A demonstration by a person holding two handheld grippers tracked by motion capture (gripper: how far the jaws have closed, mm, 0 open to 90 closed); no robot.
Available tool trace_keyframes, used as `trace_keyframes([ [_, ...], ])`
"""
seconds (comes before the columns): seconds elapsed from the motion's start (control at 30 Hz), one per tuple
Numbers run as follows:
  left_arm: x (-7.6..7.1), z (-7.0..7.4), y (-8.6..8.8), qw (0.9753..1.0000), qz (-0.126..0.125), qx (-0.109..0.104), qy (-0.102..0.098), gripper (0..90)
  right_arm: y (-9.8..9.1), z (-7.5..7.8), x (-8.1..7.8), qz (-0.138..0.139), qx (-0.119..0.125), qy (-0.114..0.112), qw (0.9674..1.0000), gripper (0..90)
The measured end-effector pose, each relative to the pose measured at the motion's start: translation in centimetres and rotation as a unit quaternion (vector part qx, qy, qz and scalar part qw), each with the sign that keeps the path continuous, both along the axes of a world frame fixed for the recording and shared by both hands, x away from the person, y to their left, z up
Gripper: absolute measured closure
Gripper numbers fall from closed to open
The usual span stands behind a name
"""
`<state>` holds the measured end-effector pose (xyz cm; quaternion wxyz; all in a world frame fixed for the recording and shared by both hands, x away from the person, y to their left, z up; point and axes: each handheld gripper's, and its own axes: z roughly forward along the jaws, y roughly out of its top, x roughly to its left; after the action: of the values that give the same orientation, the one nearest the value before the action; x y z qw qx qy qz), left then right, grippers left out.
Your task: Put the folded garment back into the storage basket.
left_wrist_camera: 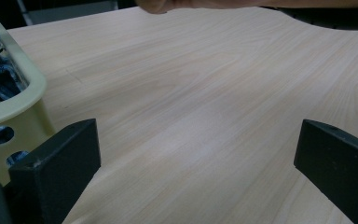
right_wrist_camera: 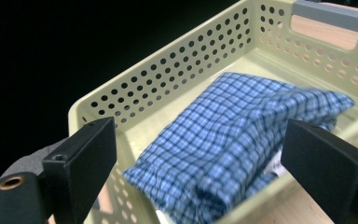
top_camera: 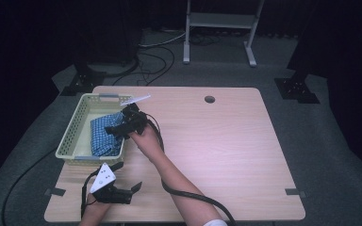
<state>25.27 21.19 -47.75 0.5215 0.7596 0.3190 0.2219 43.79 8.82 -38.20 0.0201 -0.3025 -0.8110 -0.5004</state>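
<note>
Dark studio floor with cables, stand feet and a white metal frame [top_camera: 221, 28] surrounds a pale wood table [top_camera: 217, 150] with a round cable hole [top_camera: 209, 99] near its far edge. Item one: a cream perforated basket [top_camera: 73, 129], set at the table's far left corner, its left wall close to the table's left edge, grey handle inserts on both short ends. Item two: a folded blue checked cloth [top_camera: 104, 134], lying inside the basket toward its right wall and near end; in the right gripper view the cloth [right_wrist_camera: 233, 144] rests on the basket floor, clear of the far perforated wall [right_wrist_camera: 177, 70]. Item three: the right gripper [top_camera: 122, 125], held over the basket's right rim above the cloth, jaws wide apart and empty; both black jaws frame the cloth in the right gripper view without pressing on it. Item four: the left gripper [top_camera: 134, 187], held low over the table's near left part, just in front of the basket's near end, grey three-cornered plate on top, jaws wide and holding nothing; bare wood [left_wrist_camera: 205, 121] shows between them in the left gripper view, with a basket corner [left_wrist_camera: 14, 112] at its left. Open room: the table's whole right half and middle lie bare, well apart from both grippers; the right forearm [top_camera: 179, 181] crosses the near centre, its cable trailing off the near edge.
</note>
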Motion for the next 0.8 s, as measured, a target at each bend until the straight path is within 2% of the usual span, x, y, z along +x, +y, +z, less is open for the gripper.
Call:
trace_keyframes([
  [0.27,0.0,0.0,0.0,1.0,0.002,-0.001,0.0,0.0,-2.6,0.0,-0.7,-0.004,0.008,-0.008,0.9999,10.2],
  [0.33,0.0,0.0,0.0,1.0,0.002,-0.001,0.0,0.0,-3.2,0.0,-1.0,0.004,0.014,-0.016,0.9998,10.2],
  [0.8,0.1,0.0,0.0,1.0,0.004,0.001,0.001,0.0,-6.4,0.5,-2.9,0.001,0.006,-0.042,0.9991,10.2],
])
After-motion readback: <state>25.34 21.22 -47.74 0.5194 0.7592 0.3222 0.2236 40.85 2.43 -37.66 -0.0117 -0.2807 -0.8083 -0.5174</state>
